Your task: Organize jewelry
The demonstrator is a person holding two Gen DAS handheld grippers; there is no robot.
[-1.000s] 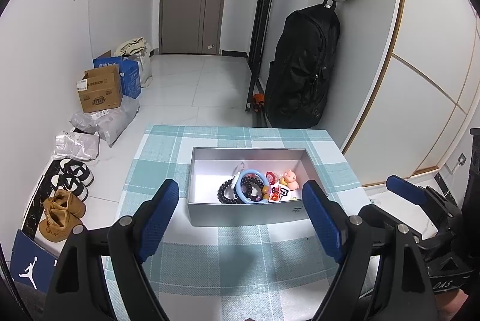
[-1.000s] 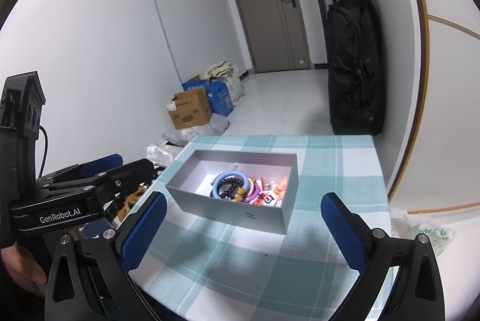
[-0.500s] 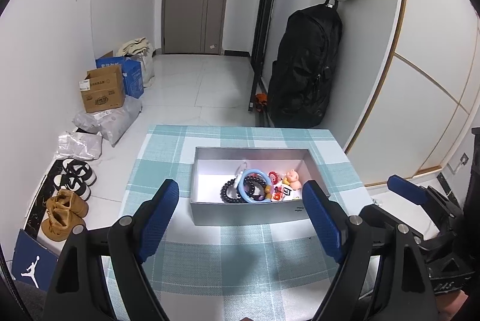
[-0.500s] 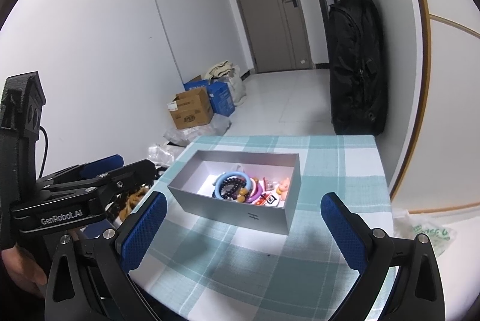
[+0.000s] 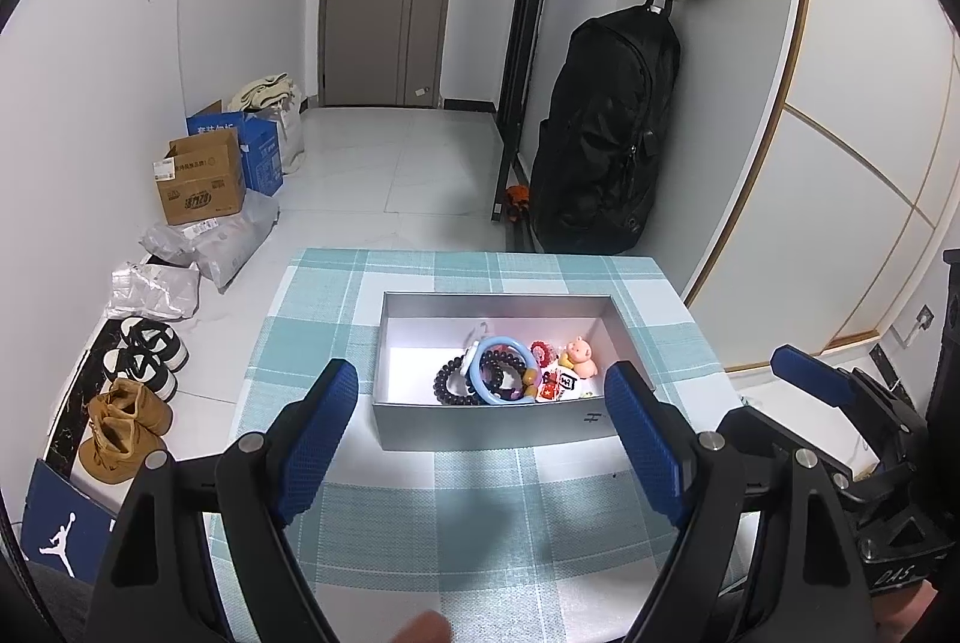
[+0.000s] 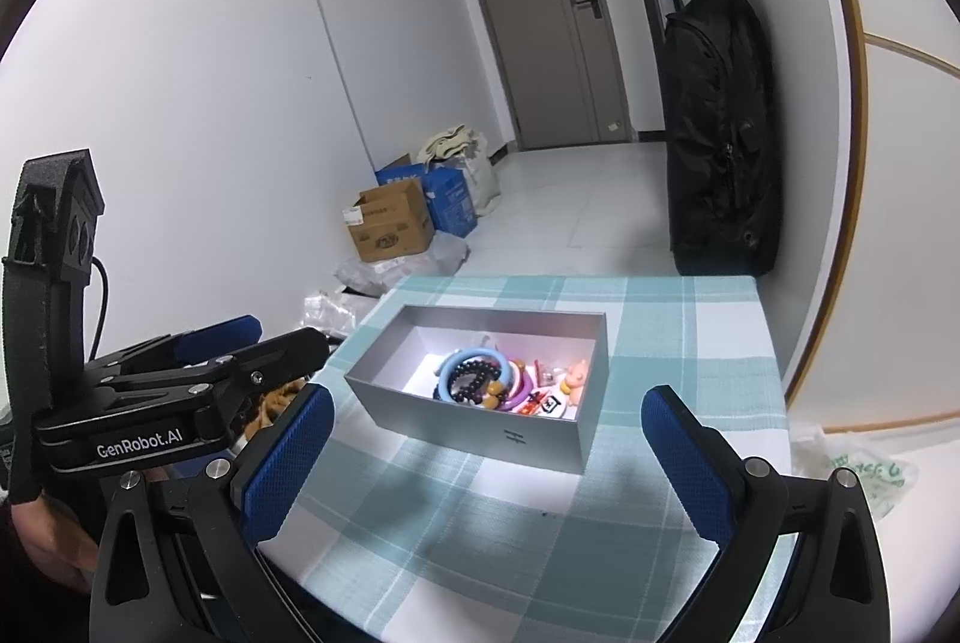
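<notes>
Barely anything moved since a second ago, my view just drifted a touch off the grey box (image 5: 492, 424). Left tool (image 5: 480, 439) and right tool (image 6: 486, 469) both hang wide open, gripping nothing, near edge of the tabletop (image 5: 480, 523). All the jewelry (image 5: 498, 373) sits piled in the box's right half. Can't tell if sorting's ending or starting; I'd pinch single pieces, not clumps.
</notes>
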